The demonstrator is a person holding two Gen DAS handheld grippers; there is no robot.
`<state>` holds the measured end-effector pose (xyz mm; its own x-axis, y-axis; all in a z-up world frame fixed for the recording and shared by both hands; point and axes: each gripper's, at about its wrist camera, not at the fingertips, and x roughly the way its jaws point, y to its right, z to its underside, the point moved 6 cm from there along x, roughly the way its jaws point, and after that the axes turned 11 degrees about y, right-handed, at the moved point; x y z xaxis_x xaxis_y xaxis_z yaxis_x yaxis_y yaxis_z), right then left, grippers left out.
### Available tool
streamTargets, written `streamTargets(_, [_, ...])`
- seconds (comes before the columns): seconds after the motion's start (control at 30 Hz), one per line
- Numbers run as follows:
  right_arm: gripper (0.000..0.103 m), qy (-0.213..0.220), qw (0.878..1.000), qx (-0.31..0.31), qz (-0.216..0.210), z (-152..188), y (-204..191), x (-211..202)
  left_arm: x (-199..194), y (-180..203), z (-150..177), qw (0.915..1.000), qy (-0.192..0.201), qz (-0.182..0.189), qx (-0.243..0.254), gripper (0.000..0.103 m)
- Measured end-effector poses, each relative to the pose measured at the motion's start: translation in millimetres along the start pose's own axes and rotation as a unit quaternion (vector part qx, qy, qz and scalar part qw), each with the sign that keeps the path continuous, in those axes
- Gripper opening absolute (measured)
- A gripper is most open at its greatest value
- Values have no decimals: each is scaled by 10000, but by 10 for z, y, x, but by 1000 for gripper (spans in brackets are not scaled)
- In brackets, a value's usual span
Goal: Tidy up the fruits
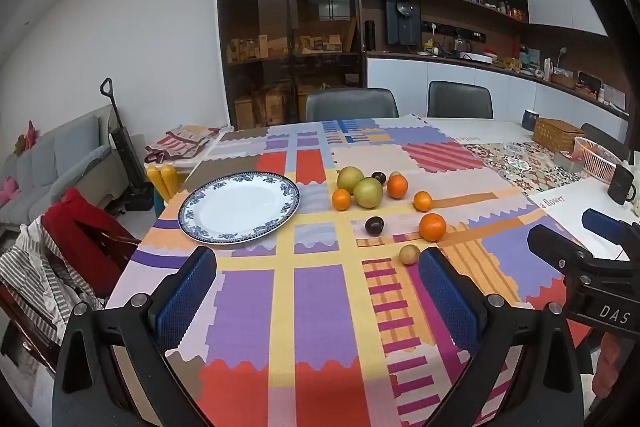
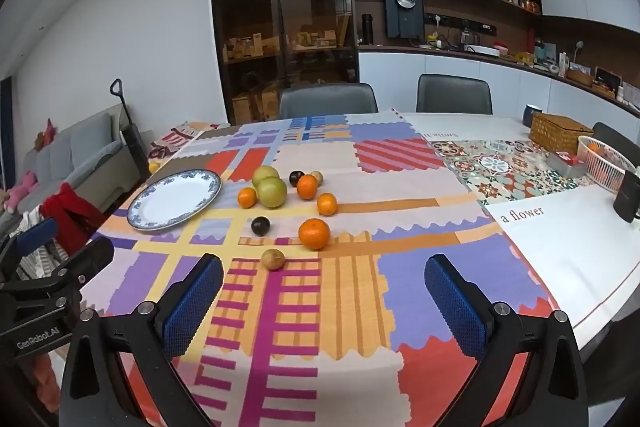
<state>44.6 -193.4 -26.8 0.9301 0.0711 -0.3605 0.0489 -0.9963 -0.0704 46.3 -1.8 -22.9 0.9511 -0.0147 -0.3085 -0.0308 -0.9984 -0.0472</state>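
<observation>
Glazed ceramic plate [image 1: 239, 207] is looking glossy, beyond the left fingers [image 1: 185, 301]. Finger pads are showing rough blue rubbery mesh on matt black plastic. Tablecloth [image 2: 352, 291] is looking matt woven. Oranges [image 2: 314, 233] are showing dimpled sheen ahead.

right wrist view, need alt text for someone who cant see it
An open right gripper hovers over a patchwork tablecloth, with loose fruit beyond it: four oranges, two green apples, two dark plums and two small tan fruits. An empty blue-rimmed plate sits to the fruit's left.
</observation>
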Motion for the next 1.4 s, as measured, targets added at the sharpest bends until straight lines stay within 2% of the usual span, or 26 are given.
streamTargets(1.4, [102, 52, 10000, -27, -19, -52, -24, -60, 5, 1, 12, 10000, -8, 9, -19, 103])
